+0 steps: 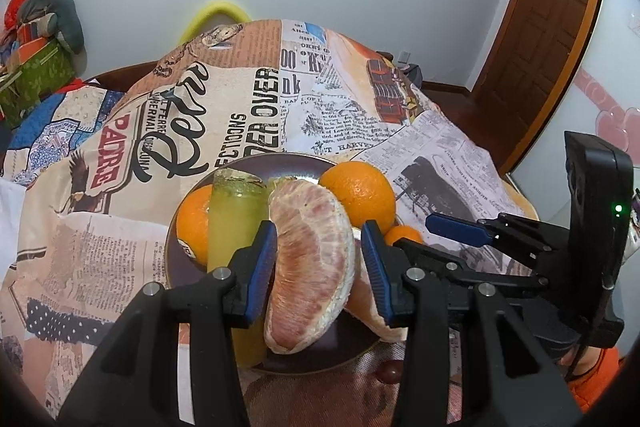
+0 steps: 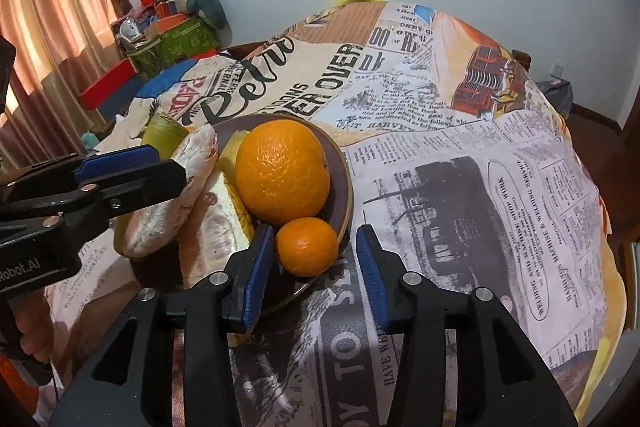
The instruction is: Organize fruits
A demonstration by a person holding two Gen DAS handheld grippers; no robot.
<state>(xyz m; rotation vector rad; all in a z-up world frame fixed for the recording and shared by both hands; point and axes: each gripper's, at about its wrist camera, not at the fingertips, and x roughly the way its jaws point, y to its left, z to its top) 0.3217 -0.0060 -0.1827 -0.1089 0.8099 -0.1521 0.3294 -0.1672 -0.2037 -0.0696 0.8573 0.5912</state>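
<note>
Peeled pomelo segment (image 1: 310, 267), upright over the centre of the dark plate (image 1: 280, 163), clamped between the blue pads of the left gripper (image 1: 316, 263). At 2 o'clock on the plate sits a large orange (image 1: 358, 193); at 4 o'clock, on the rim, a small mandarin (image 2: 306, 247), with the right gripper (image 2: 316, 275) standing apart around it, pads not pressing. Risk: the soft segment may tear under pressure, and the mandarin could roll off the rim onto the newsprint tablecloth (image 2: 460, 187) if nudged.
</note>
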